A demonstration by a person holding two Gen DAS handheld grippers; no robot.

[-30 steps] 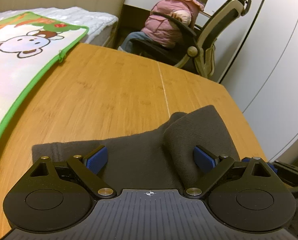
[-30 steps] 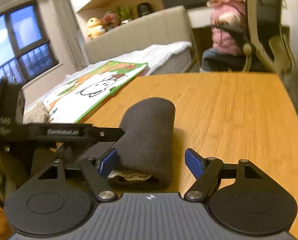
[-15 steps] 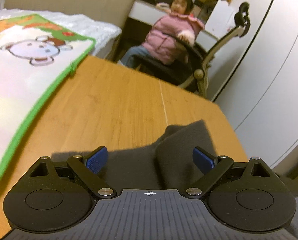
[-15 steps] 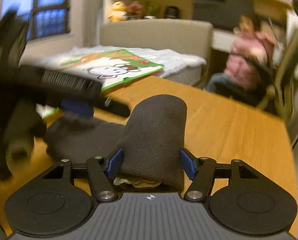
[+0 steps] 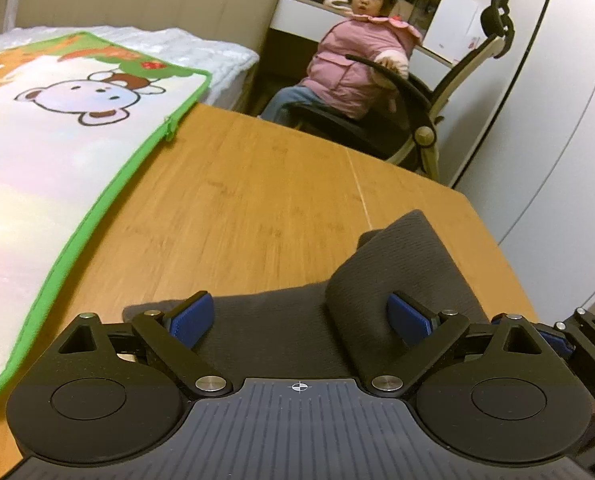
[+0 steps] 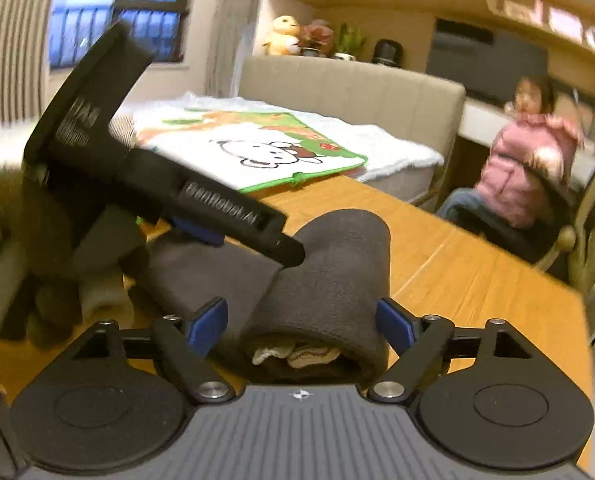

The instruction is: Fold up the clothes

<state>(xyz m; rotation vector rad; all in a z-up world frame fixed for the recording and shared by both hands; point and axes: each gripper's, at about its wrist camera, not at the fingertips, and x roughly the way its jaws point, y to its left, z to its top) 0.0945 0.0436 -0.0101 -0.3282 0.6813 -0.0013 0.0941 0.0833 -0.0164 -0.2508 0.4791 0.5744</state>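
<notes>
A dark grey knit garment (image 5: 281, 328) lies on the wooden table (image 5: 237, 200), its right part rolled into a thick fold (image 5: 409, 264). My left gripper (image 5: 299, 320) is open and low over the flat part. In the right wrist view the rolled fold (image 6: 329, 280) lies between the blue pads of my right gripper (image 6: 301, 320); the right pad touches the roll and a gap shows at the left pad. The left gripper (image 6: 201, 216) shows at the left there, over the flat part of the garment (image 6: 209, 272).
A green-edged cartoon mat (image 5: 57, 128) overlaps the table's left side. A bed (image 6: 337, 136) stands behind it. A child in a pink jacket (image 5: 357, 68) sits in an office chair (image 5: 449, 96) beyond the far edge. White cabinet doors (image 5: 557, 120) stand on the right.
My right gripper had closed in around the rolled fold and has opened a little at the left pad. My left gripper has shifted over the flat part, staying open.
</notes>
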